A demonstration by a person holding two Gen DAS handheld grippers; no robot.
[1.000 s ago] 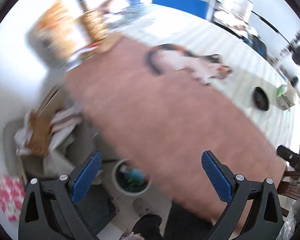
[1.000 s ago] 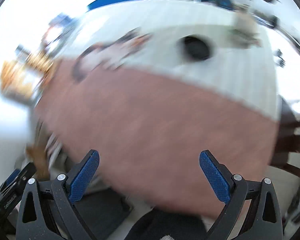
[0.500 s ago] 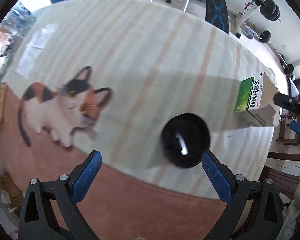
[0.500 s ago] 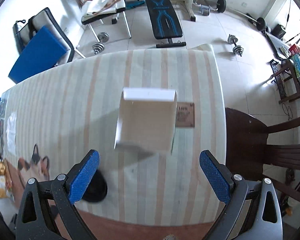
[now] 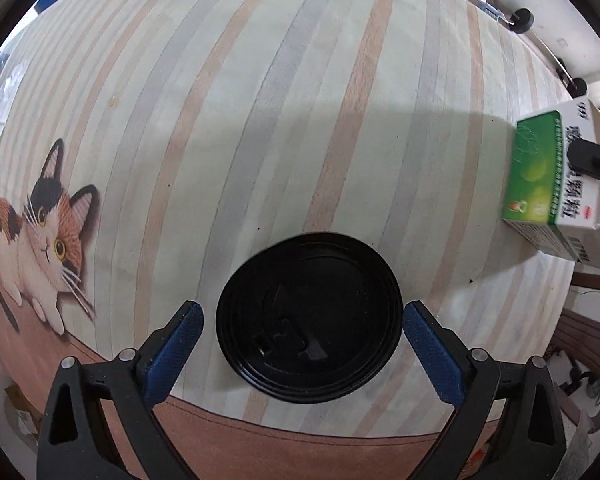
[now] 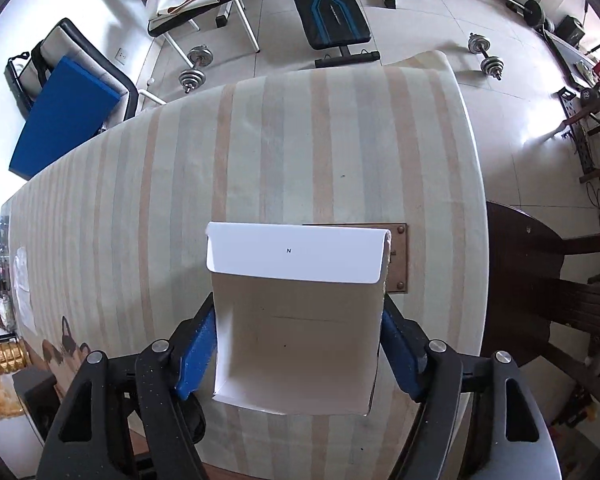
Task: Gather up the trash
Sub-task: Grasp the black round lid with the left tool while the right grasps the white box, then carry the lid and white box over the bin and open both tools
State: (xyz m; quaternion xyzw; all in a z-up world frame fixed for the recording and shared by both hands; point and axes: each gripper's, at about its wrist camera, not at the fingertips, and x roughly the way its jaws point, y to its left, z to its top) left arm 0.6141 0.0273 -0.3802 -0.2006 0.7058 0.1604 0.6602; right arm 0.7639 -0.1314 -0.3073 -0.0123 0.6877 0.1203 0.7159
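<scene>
A black plastic cup lid (image 5: 309, 323) lies on the striped tablecloth (image 5: 300, 120). My left gripper (image 5: 303, 348) is open with a blue finger on each side of the lid, apart from it. A green and white carton (image 5: 552, 188) stands at the right, with my right gripper's finger against it. In the right wrist view the carton (image 6: 298, 320) shows its open white flap, and my right gripper (image 6: 298, 354) is shut on its two sides.
A cat picture (image 5: 40, 236) is printed on the cloth at left. A brown label patch (image 6: 398, 258) lies behind the carton. Past the table stand a weight bench (image 6: 324, 4), dumbbells (image 6: 196, 68), a blue mat (image 6: 64, 116) and a dark wooden chair (image 6: 540, 264).
Both grippers swung from the table's brown edge over the striped cloth and came down. The left now straddles the black lid. The right closed onto the carton's sides.
</scene>
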